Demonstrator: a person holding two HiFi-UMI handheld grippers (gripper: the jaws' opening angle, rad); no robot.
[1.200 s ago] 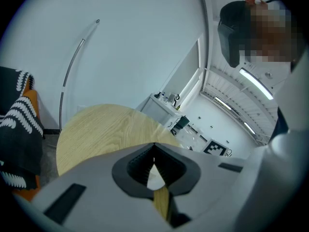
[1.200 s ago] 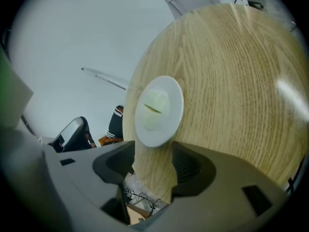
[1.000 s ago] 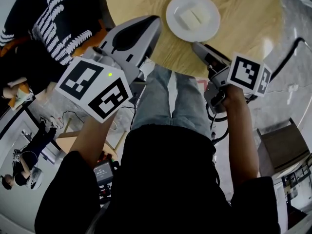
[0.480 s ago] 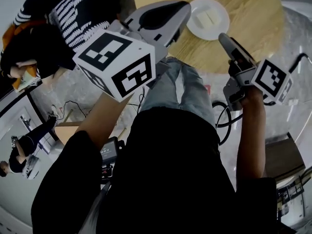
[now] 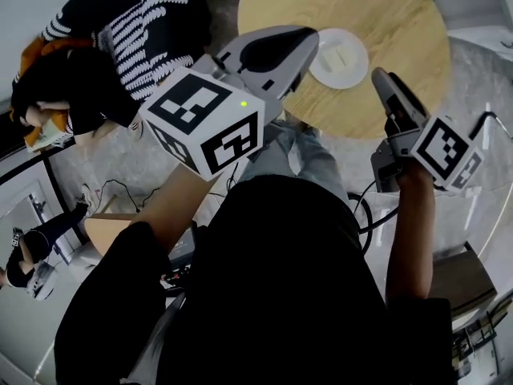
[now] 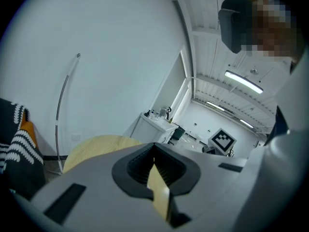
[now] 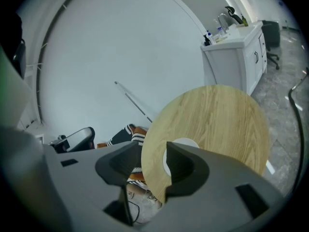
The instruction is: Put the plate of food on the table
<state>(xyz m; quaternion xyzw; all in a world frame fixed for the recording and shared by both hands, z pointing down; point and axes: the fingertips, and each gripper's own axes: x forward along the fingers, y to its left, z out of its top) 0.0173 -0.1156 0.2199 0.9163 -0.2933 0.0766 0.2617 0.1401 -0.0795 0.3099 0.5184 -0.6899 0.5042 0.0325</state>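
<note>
Left gripper point(image 5: 304, 42) jaws pinched together on nothing, right gripper point(image 5: 379, 76) jaws apart and empty, both by the near edge of the round table point(image 5: 401, 22), plate of food point(image 5: 338, 58) flat on it just beyond: placement looks done, so retreat without clipping the rim.

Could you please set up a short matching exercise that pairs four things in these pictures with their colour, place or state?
Things:
1. plate
2. table
3. right gripper
4. striped garment

Descriptions:
A. round, light wood
B. black and white, off to the left of the table
C. white, resting on the table with pale food on it
D. jaws apart, gripping nothing

Pairs: 1-C, 2-A, 3-D, 4-B
</note>
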